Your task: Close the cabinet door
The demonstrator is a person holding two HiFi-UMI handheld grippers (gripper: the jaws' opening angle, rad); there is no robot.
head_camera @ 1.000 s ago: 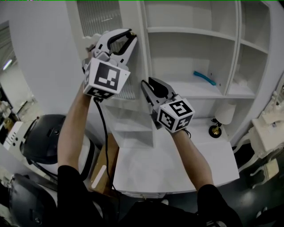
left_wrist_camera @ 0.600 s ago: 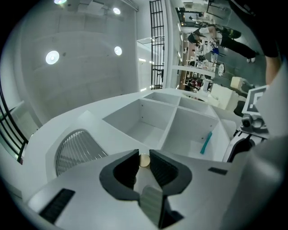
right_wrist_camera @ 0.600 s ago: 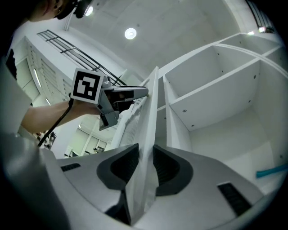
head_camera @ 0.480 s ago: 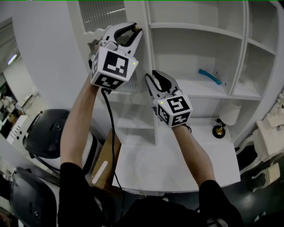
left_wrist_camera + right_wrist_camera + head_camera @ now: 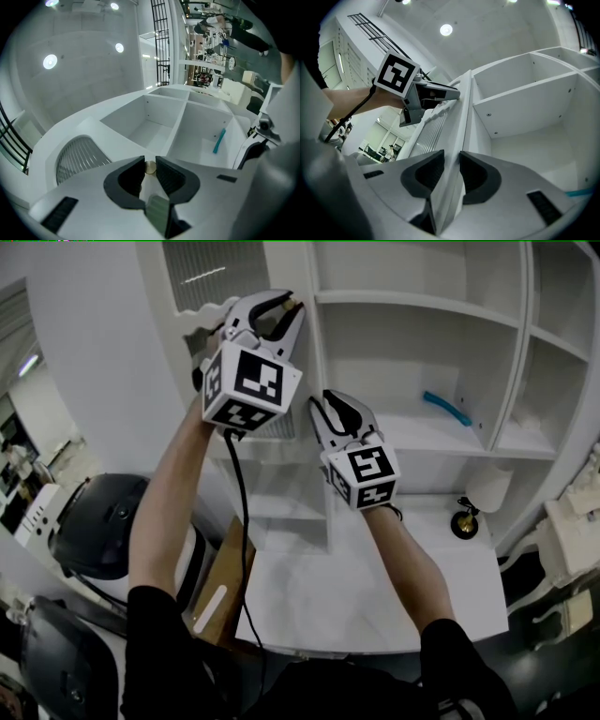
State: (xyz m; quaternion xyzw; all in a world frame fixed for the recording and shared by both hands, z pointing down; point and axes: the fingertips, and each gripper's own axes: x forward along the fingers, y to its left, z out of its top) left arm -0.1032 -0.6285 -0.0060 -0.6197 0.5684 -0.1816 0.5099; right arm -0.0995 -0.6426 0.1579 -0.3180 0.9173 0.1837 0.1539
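Surface: white tabletop [image 5: 375, 596] below the shelving, smooth and matt. A small lamp-like piece [image 5: 466, 521] with a gold-coloured foot stands near its back right corner.
Room: pale, plain walls. Round ceiling lights [image 5: 49, 61] show in the left gripper view. A brown cardboard box [image 5: 225, 587] stands on the floor just left of the tabletop.
Storage: white shelving unit [image 5: 412, 306] built of flat boards, with square-cornered open compartments.
Contents: teal object [image 5: 445, 407], stick-shaped, lying on a middle shelf.
Door: cabinet door [image 5: 458, 117] standing open, swung out from the left side of the shelving unit toward the person. It is seen edge-on in the right gripper view. The frame is white with a scalloped inner edge around a ribbed panel [image 5: 202, 273].
Fitting: knob [image 5: 150, 167], small, round and brass-coloured, on the door frame by the free edge.
Left tool: left gripper [image 5: 278, 307] raised at the upper part of the door. Its jaws are nearly together, with the pads pressed on either side of the knob.
Right tool: right gripper [image 5: 326, 407] lower than the left and to its right. Its jaws are part-way apart and straddle the door's free edge, with a pad against each face.
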